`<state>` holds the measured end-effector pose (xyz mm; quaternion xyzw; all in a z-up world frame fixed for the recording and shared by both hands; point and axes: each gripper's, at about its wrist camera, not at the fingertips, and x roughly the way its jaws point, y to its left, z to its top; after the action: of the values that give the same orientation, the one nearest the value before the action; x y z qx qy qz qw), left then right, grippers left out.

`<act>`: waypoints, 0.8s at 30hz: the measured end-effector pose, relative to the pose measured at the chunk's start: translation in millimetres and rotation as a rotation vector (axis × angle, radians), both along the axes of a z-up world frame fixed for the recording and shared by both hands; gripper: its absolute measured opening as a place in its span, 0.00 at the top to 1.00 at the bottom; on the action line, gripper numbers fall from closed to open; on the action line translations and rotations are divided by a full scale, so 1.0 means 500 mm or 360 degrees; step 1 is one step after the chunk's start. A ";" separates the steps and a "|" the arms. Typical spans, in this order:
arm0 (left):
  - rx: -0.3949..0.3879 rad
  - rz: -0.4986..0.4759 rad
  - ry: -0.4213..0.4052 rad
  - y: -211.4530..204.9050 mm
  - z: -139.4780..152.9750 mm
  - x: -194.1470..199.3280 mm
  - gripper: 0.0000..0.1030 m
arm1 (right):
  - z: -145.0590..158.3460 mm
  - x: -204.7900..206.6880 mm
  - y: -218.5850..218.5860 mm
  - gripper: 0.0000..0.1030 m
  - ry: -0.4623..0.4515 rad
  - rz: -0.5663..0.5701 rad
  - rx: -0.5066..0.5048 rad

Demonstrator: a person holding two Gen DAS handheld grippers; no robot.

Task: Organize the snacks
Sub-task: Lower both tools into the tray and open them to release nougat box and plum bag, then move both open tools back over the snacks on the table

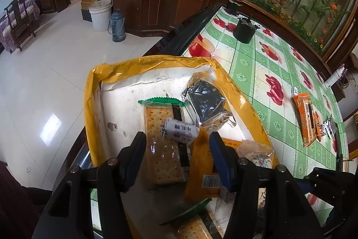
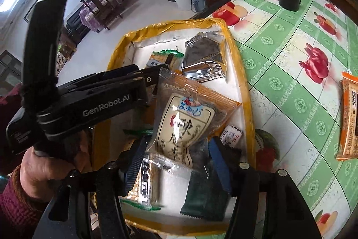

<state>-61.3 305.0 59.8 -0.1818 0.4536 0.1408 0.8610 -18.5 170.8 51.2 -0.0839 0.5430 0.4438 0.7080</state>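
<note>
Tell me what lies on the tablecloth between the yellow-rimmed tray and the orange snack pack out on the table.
Nothing: in the left wrist view, only bare green floral tablecloth separates the yellow-rimmed tray from the orange snack pack.

"GenRobot.AI" on the left gripper [image 2: 154,80] body; Chinese characters on the orange-edged snack packet [image 2: 185,122].

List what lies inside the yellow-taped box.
Yellow-taped box holds a green-edged cracker pack, silver packet, white wrapped candy and orange packet. Underneath stays hidden.
</note>
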 end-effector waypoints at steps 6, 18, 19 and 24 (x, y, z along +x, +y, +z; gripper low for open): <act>-0.0004 0.0011 -0.0018 -0.017 0.008 -0.016 0.44 | 0.011 -0.006 -0.043 0.37 0.0031 -0.0040 0.0042; 0.0027 -0.0031 -0.0057 -0.096 0.040 -0.031 0.44 | 0.030 0.009 -0.187 0.37 0.0070 -0.0250 0.0124; 0.0033 -0.0040 -0.0060 -0.106 0.043 -0.031 0.44 | 0.030 0.010 -0.200 0.37 0.0078 -0.0266 0.0126; 0.0050 -0.0074 -0.0079 -0.148 0.057 -0.031 0.43 | 0.036 0.012 -0.257 0.38 0.0078 -0.0332 0.0140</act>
<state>-76.8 230.8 88.1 -0.1612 0.4340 0.1234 0.8777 -12.7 42.5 69.3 0.0150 0.5458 0.3931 0.7398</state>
